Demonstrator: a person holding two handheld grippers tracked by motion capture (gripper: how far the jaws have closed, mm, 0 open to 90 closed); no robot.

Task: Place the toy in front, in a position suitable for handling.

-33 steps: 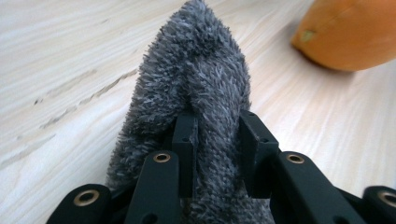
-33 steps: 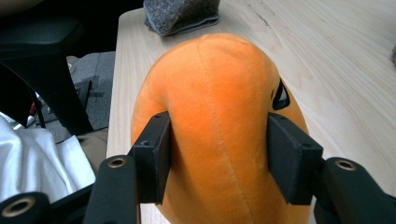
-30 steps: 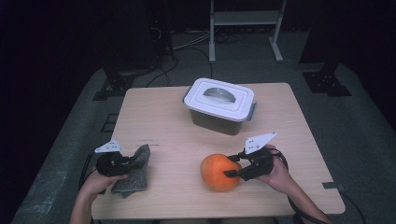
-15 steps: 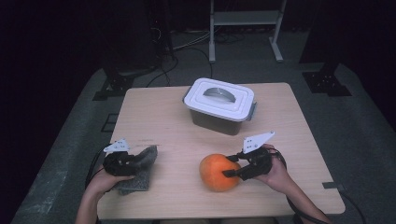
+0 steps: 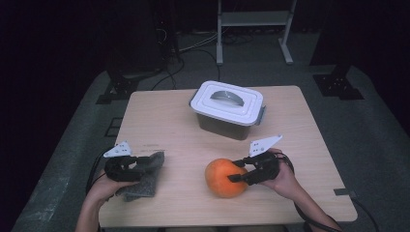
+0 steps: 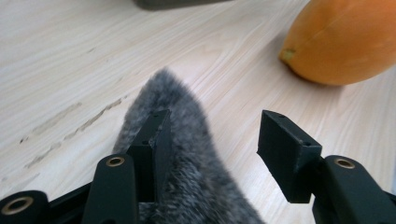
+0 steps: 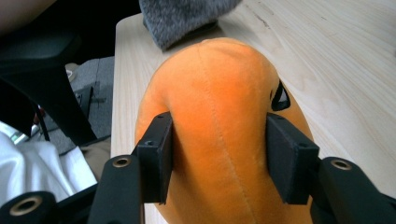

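- Left gripper (image 5: 140, 163), near edge of table (image 5: 300, 125): jaws have just been opening and now stand roughly half apart. Grey furry cloth (image 5: 142, 180) lies between them; one jaw rests against the fur, the other is clear of it. No grip on the cloth.
- Cloth sits at the near left of the table, partly under the gripper, touching the wood.
- Right gripper (image 5: 235, 171), near right: jaws about half apart and pressed into both flanks of the orange plush toy (image 5: 223, 177). Plush dents at each pad in the right gripper view (image 7: 219, 140).
- Toy rests on the table near the front edge, well apart from the cloth.
- Judgement: step in hand is releasing the cloth. Finish opening before lifting away, so no fur snags on the touching jaw.
- Judgement: keep the squeeze on the toy steady and centred; soft body could slip.
- Farther back: white-lidded box (image 5: 227, 108), lid on, centre of table.
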